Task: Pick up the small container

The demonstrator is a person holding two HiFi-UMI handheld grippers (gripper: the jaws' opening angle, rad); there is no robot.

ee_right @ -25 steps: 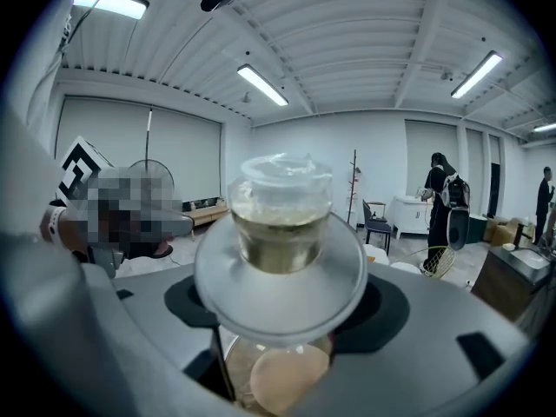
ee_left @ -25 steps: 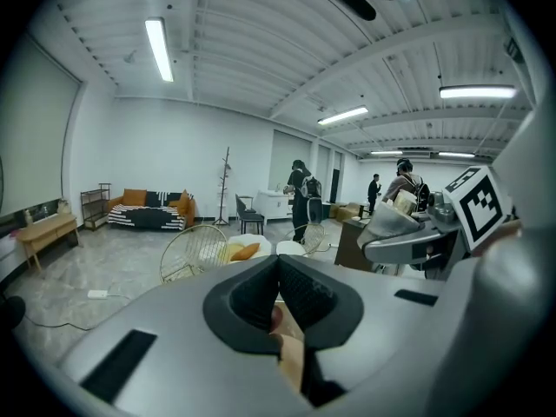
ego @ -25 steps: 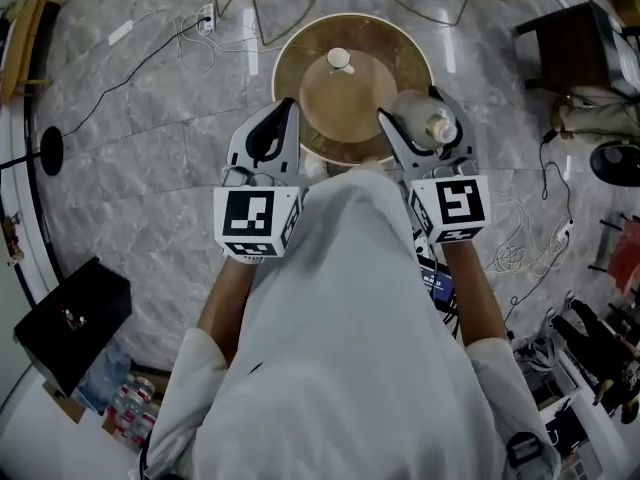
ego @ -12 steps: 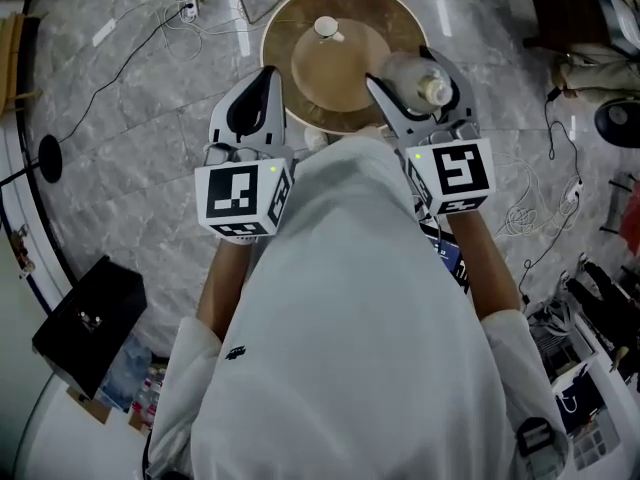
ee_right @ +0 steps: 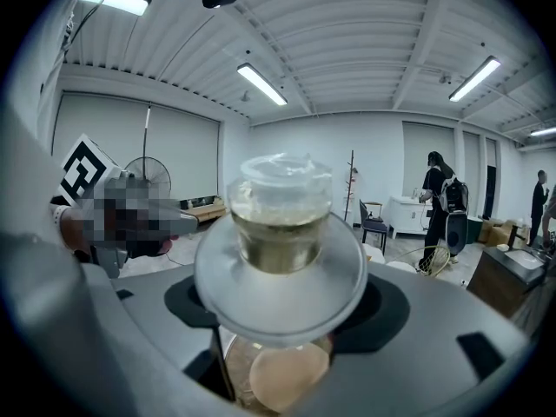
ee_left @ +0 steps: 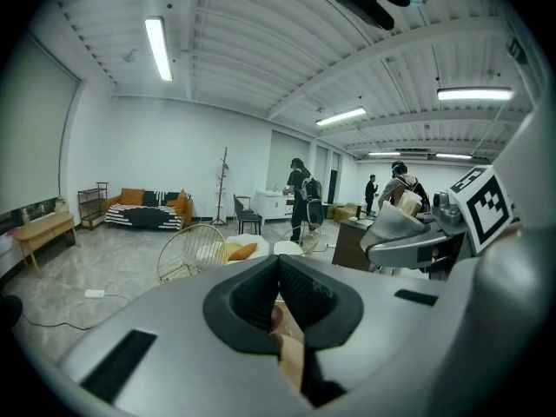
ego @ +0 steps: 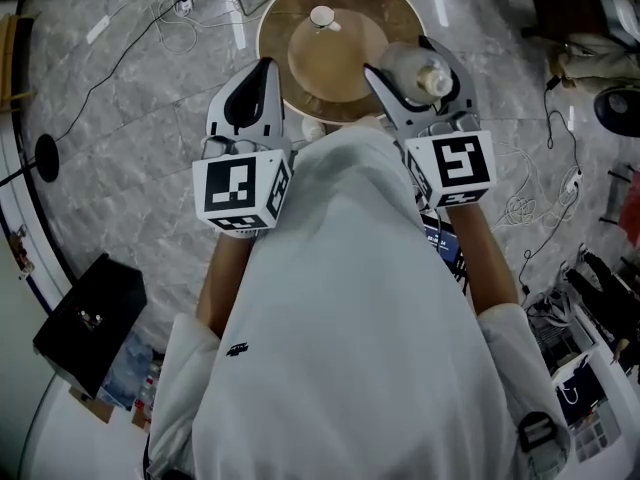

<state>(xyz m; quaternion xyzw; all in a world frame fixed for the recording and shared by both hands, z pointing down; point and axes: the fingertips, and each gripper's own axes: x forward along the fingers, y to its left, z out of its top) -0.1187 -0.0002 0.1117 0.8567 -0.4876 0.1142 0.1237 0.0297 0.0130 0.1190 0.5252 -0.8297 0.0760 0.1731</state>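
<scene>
The small container (ego: pixel 427 75), a clear jar with a pale lid, sits between the jaws of my right gripper (ego: pixel 410 66), which is shut on it and holds it over the near edge of a round wooden table (ego: pixel 272 23). In the right gripper view the container (ee_right: pixel 280 224) stands upright and fills the gap of the right gripper (ee_right: pixel 282 313), with both pads against it. My left gripper (ego: pixel 262 68) hovers to the left of it, shut and empty. In the left gripper view the left gripper (ee_left: pixel 280 295) has its pads together, and the container (ee_left: pixel 408 203) shows off to the right.
A lighter disc with a white knob (ego: pixel 322 16) lies on the table. A black box (ego: pixel 85 313) and cables (ego: pixel 130 38) are on the marble floor. Dark furniture (ego: pixel 560 8) stands at the top right. A wire chair (ee_left: pixel 191 250) and several people (ee_left: pixel 300 198) are farther off.
The head view has shifted: table and both grippers sit a little higher and further left in the picture. The container stays in the right jaws; the left jaws stay shut.
</scene>
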